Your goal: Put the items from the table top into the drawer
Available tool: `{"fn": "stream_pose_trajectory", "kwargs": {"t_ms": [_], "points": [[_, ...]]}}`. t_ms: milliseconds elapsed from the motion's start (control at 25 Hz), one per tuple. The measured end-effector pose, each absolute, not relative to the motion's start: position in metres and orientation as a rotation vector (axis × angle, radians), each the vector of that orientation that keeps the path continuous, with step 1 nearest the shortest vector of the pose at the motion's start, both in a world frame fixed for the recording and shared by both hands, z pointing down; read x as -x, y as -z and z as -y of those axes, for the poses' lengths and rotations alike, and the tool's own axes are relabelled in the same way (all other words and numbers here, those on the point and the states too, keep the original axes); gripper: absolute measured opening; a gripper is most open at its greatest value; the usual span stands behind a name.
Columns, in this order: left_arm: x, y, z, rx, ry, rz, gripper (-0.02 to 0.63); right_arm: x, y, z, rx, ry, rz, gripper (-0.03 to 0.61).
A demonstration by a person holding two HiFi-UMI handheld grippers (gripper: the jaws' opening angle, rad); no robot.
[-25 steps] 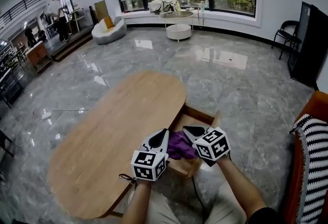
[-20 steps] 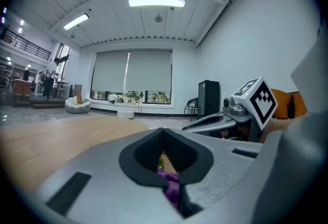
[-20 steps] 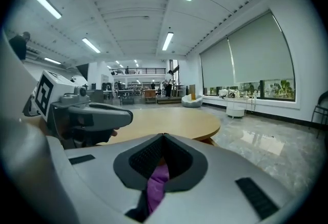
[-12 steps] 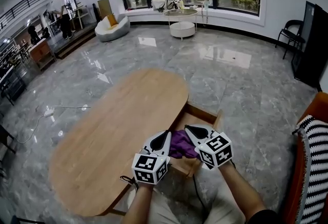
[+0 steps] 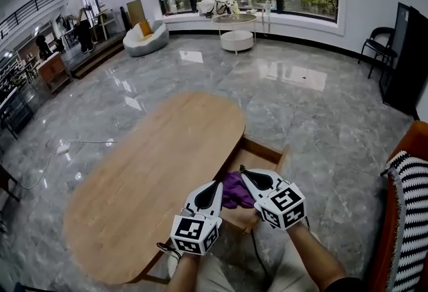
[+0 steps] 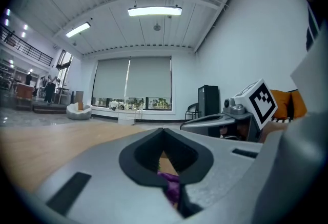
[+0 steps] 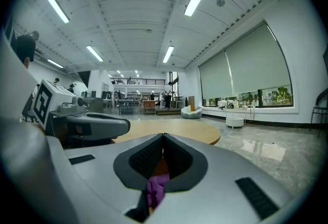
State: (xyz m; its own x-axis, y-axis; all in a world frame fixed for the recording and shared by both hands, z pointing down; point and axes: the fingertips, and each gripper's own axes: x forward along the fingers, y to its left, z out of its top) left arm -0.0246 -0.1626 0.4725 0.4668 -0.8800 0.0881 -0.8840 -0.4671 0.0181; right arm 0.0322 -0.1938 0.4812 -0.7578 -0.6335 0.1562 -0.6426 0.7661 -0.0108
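A purple cloth (image 5: 234, 190) hangs bunched between my two grippers over the near end of the open wooden drawer (image 5: 262, 148), which sticks out from the right side of the oval wooden table (image 5: 160, 164). My left gripper (image 5: 217, 184) is shut on the cloth's left side, and purple fabric (image 6: 170, 187) shows pinched low between its closed jaws. My right gripper (image 5: 242, 170) is shut on the right side, with a purple fold (image 7: 156, 189) caught between its jaws. No loose item shows on the table top.
Grey polished floor surrounds the table. An orange seat with a striped cushion (image 5: 408, 204) is at the right edge. A round white side table (image 5: 234, 37) and a white armchair (image 5: 142, 39) stand far back by the windows. A cable (image 5: 47, 164) lies on the floor at left.
Both grippers, still holding the purple cloth between them, have drifted a little toward me, lower in the head view. The drawer has stayed open.
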Motion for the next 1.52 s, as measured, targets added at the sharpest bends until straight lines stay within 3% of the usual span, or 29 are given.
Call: {"fn": "stream_pose_trajectory", "kwargs": {"t_ms": [1520], "points": [[0.039,-0.475,0.153,-2.605,0.007,1.635,0.005,-0.027,-0.489,0.183,-1.082,-0.097,2.842,0.018]]}}
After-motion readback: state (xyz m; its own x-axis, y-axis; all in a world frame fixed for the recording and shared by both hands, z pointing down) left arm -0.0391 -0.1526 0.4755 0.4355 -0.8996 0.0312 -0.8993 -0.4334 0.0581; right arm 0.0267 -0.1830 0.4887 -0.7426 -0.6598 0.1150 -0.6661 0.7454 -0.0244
